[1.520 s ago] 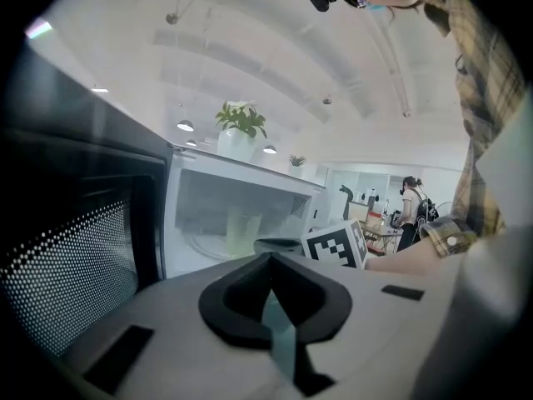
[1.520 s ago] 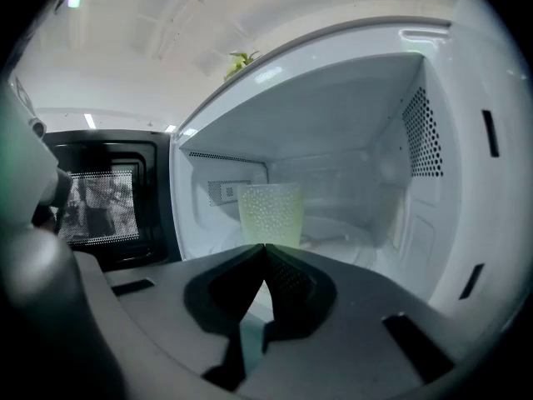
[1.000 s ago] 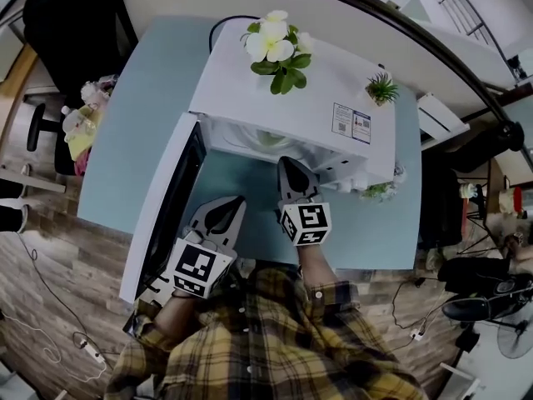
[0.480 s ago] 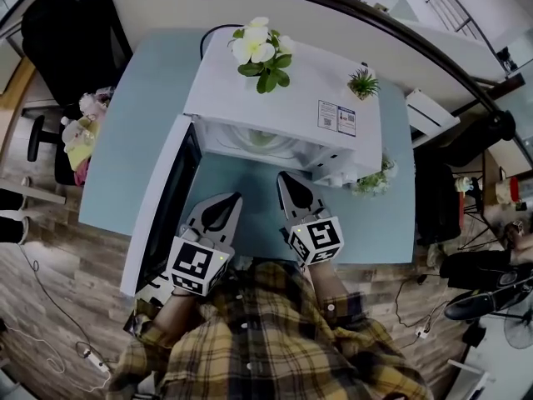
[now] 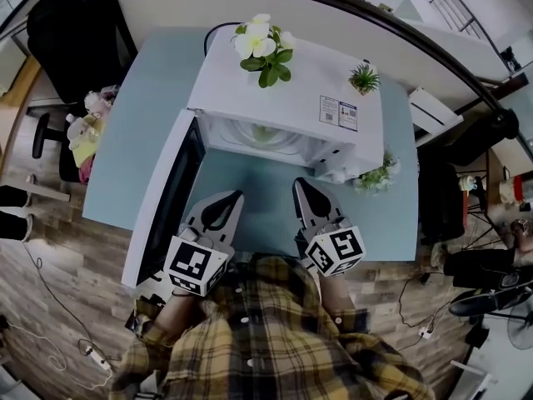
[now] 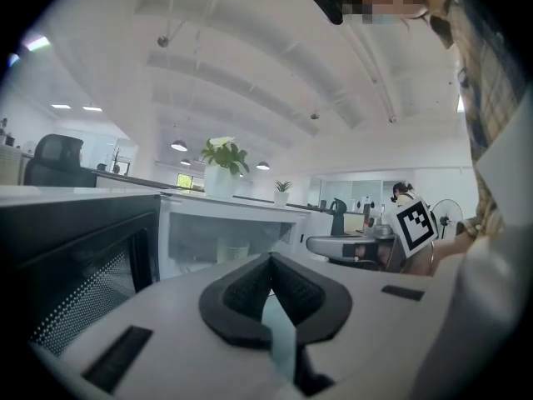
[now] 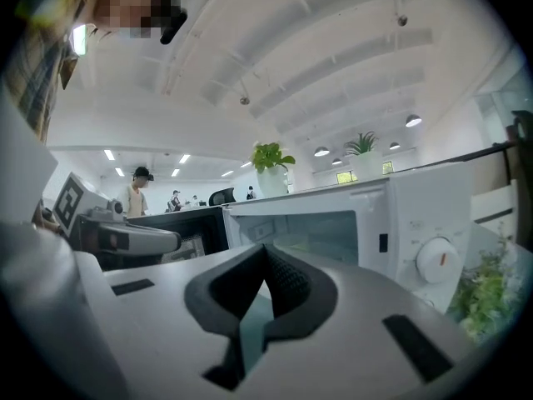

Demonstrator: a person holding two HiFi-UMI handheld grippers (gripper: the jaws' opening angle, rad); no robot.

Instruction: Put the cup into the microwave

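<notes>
The white microwave [image 5: 287, 90] stands on the blue table with its door [image 5: 166, 202] swung open to the left. A pale cup [image 5: 265, 133] sits inside the cavity, and it shows in the left gripper view as the cup [image 6: 233, 251] behind the opening. My left gripper [image 5: 229, 197] hangs in front of the open door, jaws shut and empty [image 6: 271, 261]. My right gripper [image 5: 301, 183] is in front of the cavity's right half, apart from it, also shut with nothing held [image 7: 265, 252]. The control knob [image 7: 437, 259] shows at its right.
A white-flowered pot plant [image 5: 260, 44] and a small green plant [image 5: 364, 77] stand on the microwave. Another plant [image 5: 376, 176] sits on the table [image 5: 133, 132] by its right front corner. A black chair [image 5: 67, 23] and soft toys [image 5: 87, 123] are at the left.
The right gripper has drawn back from the microwave's mouth, toward me and to the right. The left gripper has hardly shifted. The cup stays inside.
</notes>
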